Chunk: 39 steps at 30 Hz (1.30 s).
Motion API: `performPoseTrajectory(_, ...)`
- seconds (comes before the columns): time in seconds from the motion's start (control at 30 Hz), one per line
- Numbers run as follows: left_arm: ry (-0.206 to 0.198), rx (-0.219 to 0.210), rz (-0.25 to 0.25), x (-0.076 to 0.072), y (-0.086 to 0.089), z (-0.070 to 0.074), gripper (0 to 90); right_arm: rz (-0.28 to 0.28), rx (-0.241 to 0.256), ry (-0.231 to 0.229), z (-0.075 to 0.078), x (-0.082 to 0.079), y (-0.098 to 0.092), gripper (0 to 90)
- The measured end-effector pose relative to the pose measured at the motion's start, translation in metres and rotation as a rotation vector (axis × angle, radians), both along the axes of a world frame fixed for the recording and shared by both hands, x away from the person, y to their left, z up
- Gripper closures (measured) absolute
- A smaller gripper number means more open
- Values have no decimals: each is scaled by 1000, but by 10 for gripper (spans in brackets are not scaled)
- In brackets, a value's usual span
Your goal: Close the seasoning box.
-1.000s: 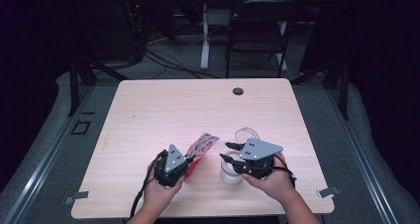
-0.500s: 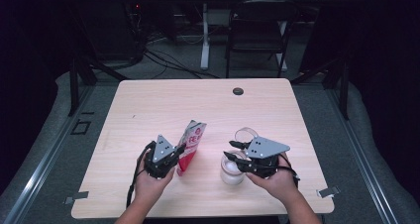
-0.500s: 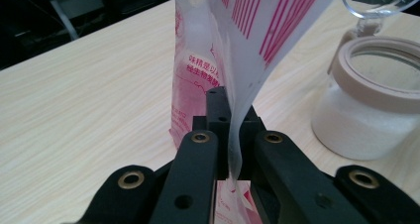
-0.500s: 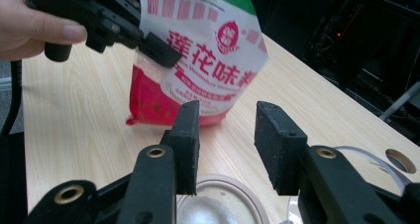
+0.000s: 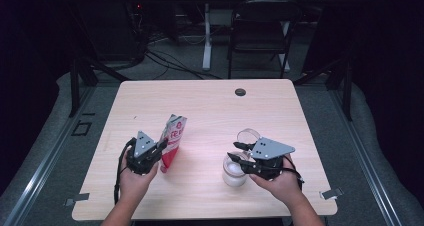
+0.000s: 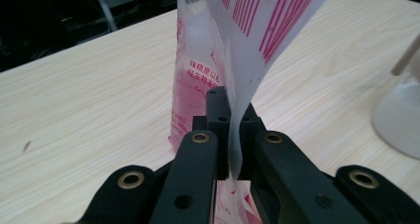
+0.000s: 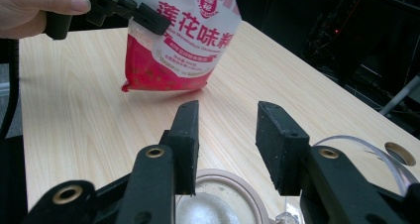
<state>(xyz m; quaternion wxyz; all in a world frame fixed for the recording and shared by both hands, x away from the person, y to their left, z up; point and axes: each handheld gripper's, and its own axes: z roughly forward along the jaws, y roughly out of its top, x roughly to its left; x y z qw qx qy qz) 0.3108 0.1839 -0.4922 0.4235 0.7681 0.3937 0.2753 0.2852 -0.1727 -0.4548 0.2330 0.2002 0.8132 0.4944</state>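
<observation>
**Bag pinched upright at the left, jar under parted jaws at the right**

A pink and white bag (image 5: 171, 145) is held standing on the wooden table (image 5: 210, 111), left of the middle and toward the near edge. It is clamped by the left gripper (image 5: 159, 148), whose jaws are pressed together on the bag's clear side seam; in the left gripper view the thin film (image 6: 233, 135) is seen squeezed between the two black jaws, with the printed panel rising above them. The bag's bottom rests on the table and its top is tilted slightly away from the person. In the right gripper view the bag's front (image 7: 183, 40) is seen with red characters printed across it, and the left gripper (image 7: 143, 16) is clamped at its upper edge, with a thumb (image 7: 44, 6) beside it.

A small clear jar (image 5: 234, 170) with white contents stands to the right, near the front edge, well apart from the bag. The right gripper (image 5: 240, 153) is held just over it, with its jaws spread apart and nothing between them; in the right gripper view the jar's open rim (image 7: 223, 196) is seen directly below the gap. A clear round lid (image 5: 248, 136) lies on the table just beyond the jar. A small dark round hole (image 5: 240, 92) is set in the table near its far edge.
</observation>
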Motion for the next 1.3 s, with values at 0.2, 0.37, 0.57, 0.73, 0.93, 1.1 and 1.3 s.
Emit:
performPoseTrajectory(0.2, 3, 12, 44, 0, 17, -4, 899, -11, 12, 3, -1, 0, -2, 612)
performPoseTrajectory(0.37, 1, 20, 83, 1, 29, -6, 899, -15, -10, -9, -3, -1, -1, 612)
performPoseTrajectory(0.57, -18, 53, 132, 2, 40, -11, 899, -27, -13, -19, -5, -2, -2, 599)
performPoseTrajectory(0.73, -7, 47, 145, 2, 45, -17, 898, -30, -8, -14, -5, -1, -5, 597)
performPoseTrajectory(0.93, 22, 15, 129, 1, 48, -25, 895, -34, -12, -15, -7, -3, -5, 588)
performPoseTrajectory(1.1, 51, -48, 101, 0, 47, -29, 859, -37, -9, -11, -8, -4, -5, 575)
performPoseTrajectory(1.3, 77, -138, 48, -2, 41, -33, 655, -62, -1, -26, -3, -7, -11, 573)
